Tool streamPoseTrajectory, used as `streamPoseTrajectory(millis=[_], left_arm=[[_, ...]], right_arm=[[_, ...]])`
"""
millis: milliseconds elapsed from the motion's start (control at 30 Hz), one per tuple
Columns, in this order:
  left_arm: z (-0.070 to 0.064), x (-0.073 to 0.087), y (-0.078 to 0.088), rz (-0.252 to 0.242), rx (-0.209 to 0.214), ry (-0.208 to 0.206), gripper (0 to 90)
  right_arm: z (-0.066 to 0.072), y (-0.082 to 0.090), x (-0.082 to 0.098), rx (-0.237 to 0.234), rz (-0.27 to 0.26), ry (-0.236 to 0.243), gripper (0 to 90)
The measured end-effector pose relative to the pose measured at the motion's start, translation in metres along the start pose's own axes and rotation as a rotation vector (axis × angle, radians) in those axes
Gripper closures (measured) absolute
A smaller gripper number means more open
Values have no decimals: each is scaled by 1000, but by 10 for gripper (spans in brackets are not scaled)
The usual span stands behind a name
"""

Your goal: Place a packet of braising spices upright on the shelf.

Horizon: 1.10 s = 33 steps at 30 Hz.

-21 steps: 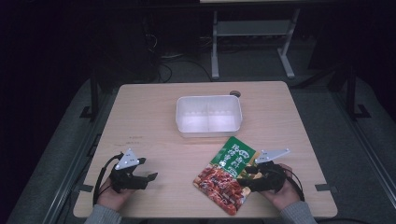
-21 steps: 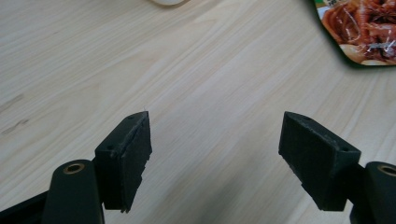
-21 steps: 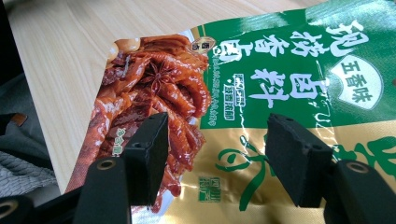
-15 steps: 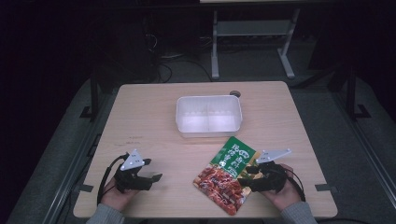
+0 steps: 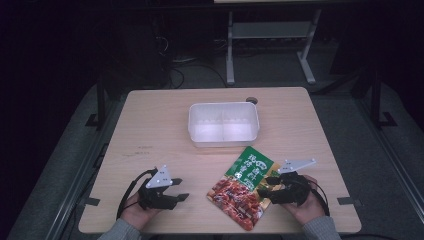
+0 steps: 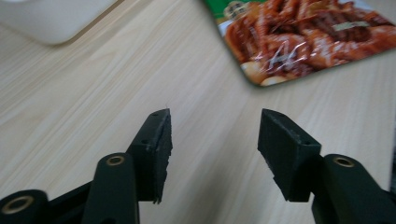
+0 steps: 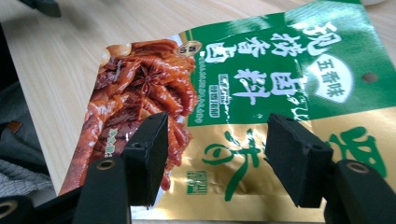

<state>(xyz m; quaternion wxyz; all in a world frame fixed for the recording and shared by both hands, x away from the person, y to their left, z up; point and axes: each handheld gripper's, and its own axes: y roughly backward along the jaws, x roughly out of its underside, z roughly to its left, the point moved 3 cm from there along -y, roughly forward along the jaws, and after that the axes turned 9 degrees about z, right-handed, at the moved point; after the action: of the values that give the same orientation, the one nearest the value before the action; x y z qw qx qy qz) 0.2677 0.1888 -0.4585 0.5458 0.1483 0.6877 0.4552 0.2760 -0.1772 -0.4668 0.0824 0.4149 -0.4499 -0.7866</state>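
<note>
Lying flat on pale woodgrain table [image 5: 150, 120], glossy foil pouch [image 5: 243, 186].

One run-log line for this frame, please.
left claw: open, over bare table | right claw: open, over food pouch, no grip | white tray: empty, behind pouch

Black jaws, brass rivets, grey sleeves.

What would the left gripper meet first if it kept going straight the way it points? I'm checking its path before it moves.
Probably the snack packet. The left gripper stands open over bare table, with the packet's corner ahead; height is hard to judge.
</note>
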Motion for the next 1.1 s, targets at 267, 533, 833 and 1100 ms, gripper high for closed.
streamPoseTrajectory(millis=[267, 533, 833, 1100], left_arm=[[-15, -17, -16, 38, 54, -59, 538], [-24, -33, -29, 79, 77, -96, 653], [-31, -53, -49, 132, 114, -108, 842], [-36, -69, -61, 180, 114, -134, 873]], right_arm=[[-13, 11, 0, 30, -23, -42, 387], [-31, 20, -1, 58, 3, -74, 381], [-54, 20, -3, 78, 57, -115, 387], [-67, 19, -10, 65, 74, -124, 391]])
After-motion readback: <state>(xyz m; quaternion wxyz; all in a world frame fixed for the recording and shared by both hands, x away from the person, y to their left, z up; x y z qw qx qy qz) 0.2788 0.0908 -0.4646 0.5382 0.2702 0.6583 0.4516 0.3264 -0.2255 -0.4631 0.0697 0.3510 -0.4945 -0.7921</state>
